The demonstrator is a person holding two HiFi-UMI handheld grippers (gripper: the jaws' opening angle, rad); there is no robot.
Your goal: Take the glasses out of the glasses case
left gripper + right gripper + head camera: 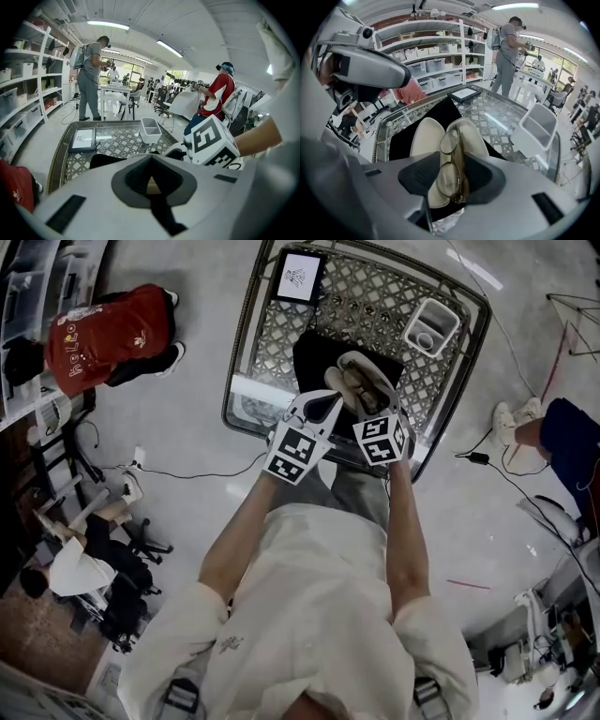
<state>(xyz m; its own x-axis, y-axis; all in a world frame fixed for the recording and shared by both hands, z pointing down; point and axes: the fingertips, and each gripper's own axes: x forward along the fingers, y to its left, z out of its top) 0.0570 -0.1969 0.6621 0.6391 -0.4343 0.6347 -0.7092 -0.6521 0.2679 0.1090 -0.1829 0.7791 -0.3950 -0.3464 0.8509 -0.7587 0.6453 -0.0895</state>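
Observation:
An open cream glasses case lies on a black cloth on the glass table. Brown-rimmed glasses stand on edge in the case's right half, beside the bare left half. My right gripper is open and straddles the glasses, its dark pads apart from the frame. My left gripper sits at the case's near left edge. In its own view the jaws are together around a cream sliver of the case. The right gripper's marker cube shows beside it.
A white bin stands at the table's far right and a framed tablet at the far left corner. The table's metal rim runs close to the cloth. People stand and sit on the floor around the table.

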